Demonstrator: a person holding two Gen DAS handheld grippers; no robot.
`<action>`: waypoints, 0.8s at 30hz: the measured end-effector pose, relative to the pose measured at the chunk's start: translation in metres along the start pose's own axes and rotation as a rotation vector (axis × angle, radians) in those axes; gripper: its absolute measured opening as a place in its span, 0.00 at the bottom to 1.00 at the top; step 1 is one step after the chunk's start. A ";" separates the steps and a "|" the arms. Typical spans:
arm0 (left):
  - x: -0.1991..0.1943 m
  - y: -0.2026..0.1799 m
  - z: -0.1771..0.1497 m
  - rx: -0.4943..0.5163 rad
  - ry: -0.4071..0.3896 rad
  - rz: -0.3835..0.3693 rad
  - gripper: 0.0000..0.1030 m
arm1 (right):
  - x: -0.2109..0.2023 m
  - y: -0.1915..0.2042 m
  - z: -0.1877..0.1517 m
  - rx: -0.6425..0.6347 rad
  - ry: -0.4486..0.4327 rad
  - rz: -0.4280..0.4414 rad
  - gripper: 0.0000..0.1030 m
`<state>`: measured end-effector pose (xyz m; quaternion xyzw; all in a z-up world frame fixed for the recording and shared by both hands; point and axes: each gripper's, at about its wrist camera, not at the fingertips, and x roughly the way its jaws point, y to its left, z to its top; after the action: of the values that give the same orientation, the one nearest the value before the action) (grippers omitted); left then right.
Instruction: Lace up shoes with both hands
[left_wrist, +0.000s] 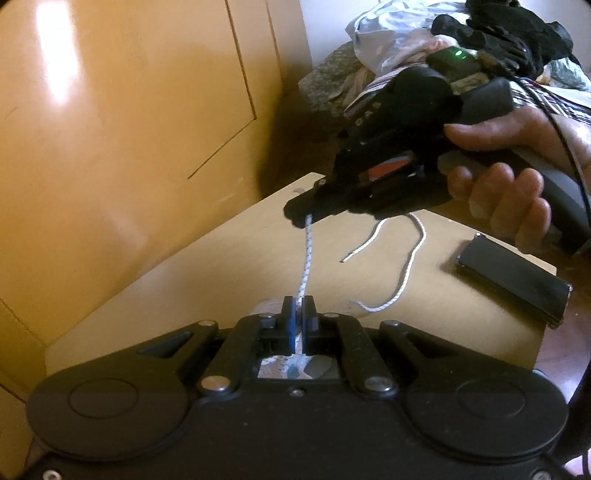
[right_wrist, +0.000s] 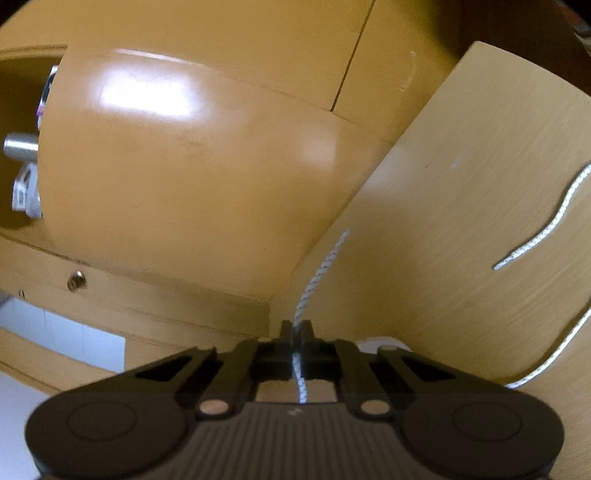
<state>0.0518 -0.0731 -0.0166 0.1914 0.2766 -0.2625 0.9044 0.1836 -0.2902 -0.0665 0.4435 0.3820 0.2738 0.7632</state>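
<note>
A white shoelace with dark flecks (left_wrist: 305, 258) runs taut between my two grippers above a light wooden table (left_wrist: 221, 266). My left gripper (left_wrist: 298, 308) is shut on the lace; a bit of the shoe (left_wrist: 291, 369) shows below its fingers. My right gripper (left_wrist: 301, 218) is held by a hand and is shut on the same lace farther along. In the right wrist view my right gripper (right_wrist: 296, 330) pinches the lace (right_wrist: 314, 284), whose free tip curves forward. Loose lace (left_wrist: 402, 273) lies curled on the table, and also shows in the right wrist view (right_wrist: 543, 229).
A black rectangular device (left_wrist: 513, 280) lies on the table at right. A glossy yellow cabinet (left_wrist: 129, 129) stands close behind and left of the table. A pile of clothes (left_wrist: 424, 55) lies at the back right. A screw (right_wrist: 76, 281) sits in the cabinet base.
</note>
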 end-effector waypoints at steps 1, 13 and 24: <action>0.001 -0.001 0.002 0.010 -0.017 0.046 0.02 | -0.004 0.007 0.000 -0.052 -0.031 -0.021 0.03; -0.009 0.018 0.008 -0.089 -0.073 0.141 0.42 | -0.119 0.088 0.008 -0.900 -0.686 -0.507 0.03; -0.034 0.029 0.022 -0.292 -0.148 -0.048 0.34 | -0.036 0.085 -0.106 -1.374 -0.081 -0.210 0.03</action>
<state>0.0533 -0.0483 0.0272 0.0313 0.2491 -0.2545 0.9339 0.0694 -0.2292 -0.0120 -0.1696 0.1342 0.3618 0.9068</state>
